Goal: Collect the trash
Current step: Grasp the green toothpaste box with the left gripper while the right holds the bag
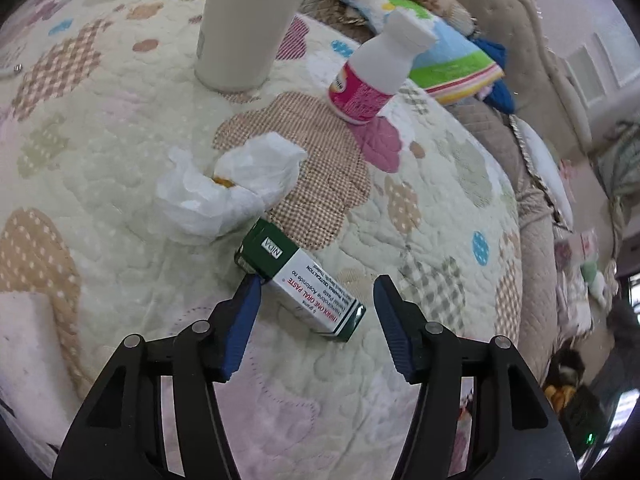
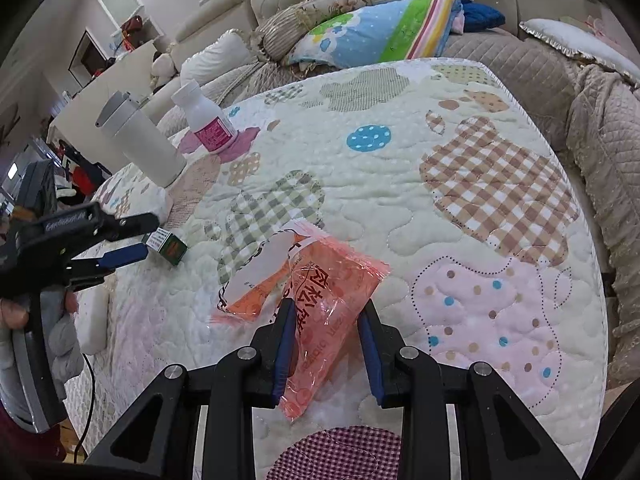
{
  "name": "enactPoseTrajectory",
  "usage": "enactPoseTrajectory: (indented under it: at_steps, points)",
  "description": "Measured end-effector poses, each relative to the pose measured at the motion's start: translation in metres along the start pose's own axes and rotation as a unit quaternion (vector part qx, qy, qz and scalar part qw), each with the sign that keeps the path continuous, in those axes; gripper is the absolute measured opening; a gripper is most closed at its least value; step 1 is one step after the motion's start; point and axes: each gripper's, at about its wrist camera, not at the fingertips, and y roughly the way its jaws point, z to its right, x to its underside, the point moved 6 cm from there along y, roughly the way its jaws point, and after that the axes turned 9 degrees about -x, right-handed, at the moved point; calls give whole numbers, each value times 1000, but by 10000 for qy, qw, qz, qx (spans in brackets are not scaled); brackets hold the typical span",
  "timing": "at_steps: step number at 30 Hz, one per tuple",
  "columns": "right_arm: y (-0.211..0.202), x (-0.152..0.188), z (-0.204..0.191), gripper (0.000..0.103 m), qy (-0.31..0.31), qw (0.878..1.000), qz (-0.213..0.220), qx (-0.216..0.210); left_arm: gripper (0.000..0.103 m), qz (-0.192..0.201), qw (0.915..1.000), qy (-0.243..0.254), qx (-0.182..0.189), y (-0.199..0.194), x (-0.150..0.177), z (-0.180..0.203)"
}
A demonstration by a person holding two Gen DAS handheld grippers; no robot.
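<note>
A green and white oral-paste box (image 1: 304,288) lies on the patchwork quilt (image 1: 440,208). My left gripper (image 1: 318,282) stands open over it, the left fingertip against the box's side and the right one apart from it. From the right wrist view the same gripper (image 2: 152,236) reaches the box (image 2: 170,248) from the left. A crumpled white tissue (image 1: 232,188) with something orange inside lies just beyond the box. My right gripper (image 2: 326,306) is shut on an orange plastic bag (image 2: 320,288) with red print, which rests on the quilt.
A white tumbler (image 1: 248,28) and a white bottle with a pink label (image 1: 372,76) stand at the quilt's far side. A colourful pillow (image 2: 380,28) and cushions lie behind. A white foam block (image 1: 28,340) sits at the left. A person's hand (image 2: 16,312) holds the left gripper.
</note>
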Motion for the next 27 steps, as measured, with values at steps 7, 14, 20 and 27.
enactPoseTrajectory:
  at_steps: [7, 14, 20, 27]
  points:
    - [-3, 1, 3, 30, -44, 10000, -1, -42, 38, 89, 9987, 359, -348, 5, 4, 4]
    - [-16, 8, 2, 30, -125, 9999, 44, -79, 25, -127, 9944, 1050, 11, -10, 33, 11]
    - [-38, 18, 1, 30, 41, 9994, 300, -164, 25, -144, 9883, 1495, 245, -31, 68, 25]
    - [-66, 32, 4, 30, 123, 9987, 479, -96, 23, 13, 9807, 1918, 391, -51, 104, 56]
